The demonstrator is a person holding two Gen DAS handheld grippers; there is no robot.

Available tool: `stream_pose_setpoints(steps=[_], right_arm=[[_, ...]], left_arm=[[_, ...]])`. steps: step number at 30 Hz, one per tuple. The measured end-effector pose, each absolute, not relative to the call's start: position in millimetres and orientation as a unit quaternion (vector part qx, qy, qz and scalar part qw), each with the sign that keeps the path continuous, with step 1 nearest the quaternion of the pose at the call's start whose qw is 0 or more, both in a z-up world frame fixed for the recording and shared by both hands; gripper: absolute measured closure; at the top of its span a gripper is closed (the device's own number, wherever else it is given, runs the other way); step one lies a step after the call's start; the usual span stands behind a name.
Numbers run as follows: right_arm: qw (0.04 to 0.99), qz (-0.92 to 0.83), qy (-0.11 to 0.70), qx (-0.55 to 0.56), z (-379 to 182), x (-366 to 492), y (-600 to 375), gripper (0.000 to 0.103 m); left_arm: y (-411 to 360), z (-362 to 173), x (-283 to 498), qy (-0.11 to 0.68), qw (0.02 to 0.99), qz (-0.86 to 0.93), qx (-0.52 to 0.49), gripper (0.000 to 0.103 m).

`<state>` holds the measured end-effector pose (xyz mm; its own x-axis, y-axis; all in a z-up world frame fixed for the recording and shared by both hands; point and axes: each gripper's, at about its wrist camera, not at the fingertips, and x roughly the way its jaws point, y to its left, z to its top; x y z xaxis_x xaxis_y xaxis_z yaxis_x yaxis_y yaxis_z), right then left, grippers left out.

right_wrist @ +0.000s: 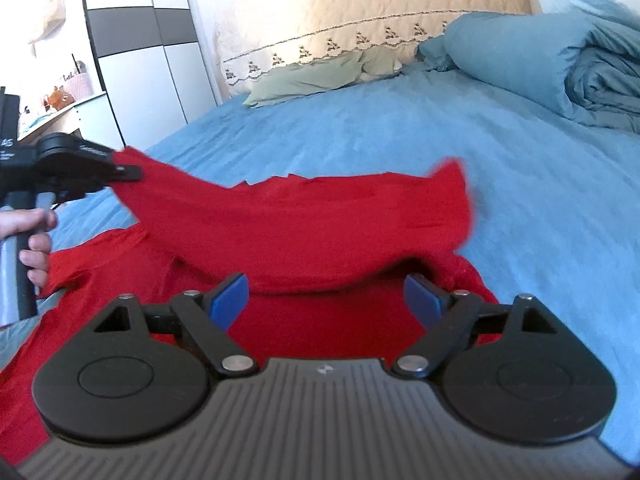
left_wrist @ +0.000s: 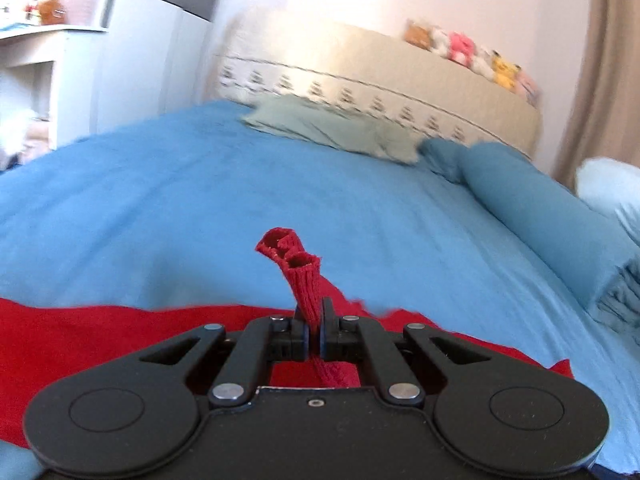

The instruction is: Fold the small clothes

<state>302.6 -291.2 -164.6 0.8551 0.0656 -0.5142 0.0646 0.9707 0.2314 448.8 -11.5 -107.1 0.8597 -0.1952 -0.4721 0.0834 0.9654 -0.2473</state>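
Note:
A small red knit garment point(right_wrist: 304, 220) lies on the blue bedsheet point(right_wrist: 400, 132). My left gripper point(left_wrist: 315, 320) is shut on a ribbed cuff of the red garment point(left_wrist: 298, 268), which sticks up between its fingers. In the right wrist view the left gripper point(right_wrist: 120, 172) holds that part lifted at the left, and the cloth hangs folded over the rest. My right gripper point(right_wrist: 326, 300) is open, its blue pads point(right_wrist: 230, 300) spread just above the garment's near part, holding nothing.
A green pillow point(right_wrist: 320, 76) and a cream headboard point(right_wrist: 380, 12) are at the far end. A rolled blue duvet point(right_wrist: 560, 64) lies at the right. A white wardrobe point(right_wrist: 132, 60) and a shelf stand at the left.

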Motion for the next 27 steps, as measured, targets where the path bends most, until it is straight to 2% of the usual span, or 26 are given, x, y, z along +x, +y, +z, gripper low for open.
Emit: stream_pose_setpoints(steps=[8, 12, 13, 14, 15, 16, 17, 21, 24, 25, 26, 27], right_arm=[[0.957, -0.005, 0.274, 0.097, -165.7, 316.6, -282.1, 0.0], [0.956, -0.005, 0.278, 0.093, -167.6, 329.7, -282.3, 0.0], [0.954, -0.006, 0.284, 0.093, -170.1, 334.6, -283.2, 0.0], [0.951, -0.011, 0.293, 0.095, -173.9, 340.0, -286.0, 0.0], [0.948, -0.018, 0.303, 0.095, -178.3, 343.5, -289.2, 0.0], [0.945, -0.028, 0.313, 0.094, -182.6, 346.0, -293.1, 0.0], [0.942, -0.038, 0.319, 0.093, -186.7, 345.6, -298.8, 0.0], [0.937, -0.093, 0.327, 0.077, -194.5, 335.7, -320.2, 0.0], [0.94, -0.082, 0.302, 0.138, -186.7, 325.6, -338.4, 0.0], [0.947, -0.07, 0.285, 0.132, -178.8, 324.3, -335.4, 0.0], [0.953, -0.057, 0.272, 0.12, -171.3, 324.9, -329.6, 0.0], [0.958, -0.043, 0.263, 0.108, -166.0, 328.7, -322.7, 0.0]], left_arm=[[36.3, -156.2, 433.8, 0.302, 0.944, -0.035, -0.131, 0.099], [39.0, -163.7, 424.9, 0.317, 0.938, -0.042, -0.133, 0.097], [40.7, -163.7, 420.9, 0.317, 0.938, -0.043, -0.135, 0.088], [43.5, -158.3, 416.8, 0.314, 0.939, -0.044, -0.135, 0.065], [41.8, -154.2, 416.8, 0.31, 0.94, -0.046, -0.135, 0.051], [44.7, -150.2, 410.6, 0.298, 0.944, -0.047, -0.133, 0.033], [47.0, -145.2, 404.2, 0.286, 0.949, -0.049, -0.128, 0.03], [46.5, -133.4, 399.9, 0.281, 0.951, -0.08, -0.099, 0.03], [41.8, -126.7, 395.9, 0.277, 0.951, -0.107, -0.084, 0.029], [38.6, -125.5, 397.1, 0.274, 0.951, -0.118, -0.078, 0.023], [34.2, -125.2, 402.1, 0.275, 0.95, -0.127, -0.074, 0.01], [30.2, -126.7, 406.6, 0.275, 0.95, -0.132, -0.07, 0.005]])
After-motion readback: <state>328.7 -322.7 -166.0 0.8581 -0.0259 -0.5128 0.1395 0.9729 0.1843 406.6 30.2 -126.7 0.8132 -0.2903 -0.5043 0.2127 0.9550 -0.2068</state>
